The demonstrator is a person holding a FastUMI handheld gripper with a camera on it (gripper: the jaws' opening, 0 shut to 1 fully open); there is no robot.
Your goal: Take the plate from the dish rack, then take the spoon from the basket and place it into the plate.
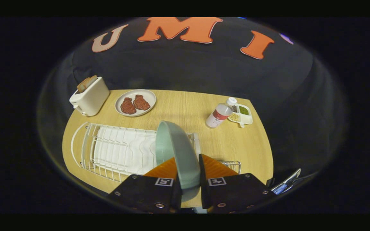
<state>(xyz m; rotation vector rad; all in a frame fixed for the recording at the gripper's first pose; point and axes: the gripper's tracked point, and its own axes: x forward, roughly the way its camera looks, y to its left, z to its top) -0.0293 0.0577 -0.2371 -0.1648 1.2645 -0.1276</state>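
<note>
Now the gripper (188, 175) is clamped on the pale green plate (175, 150), both orange fingers (164, 170) pressing its rim. It stands on edge, tilted toward eleven o'clock, over the white dish rack's (108, 150) right end.

The plate (175, 150) blocks part of the dish rack (120, 150), the gripper (189, 179) covers most of the basket (233, 165), and the bottle (218, 116) label's too small to read.
</note>
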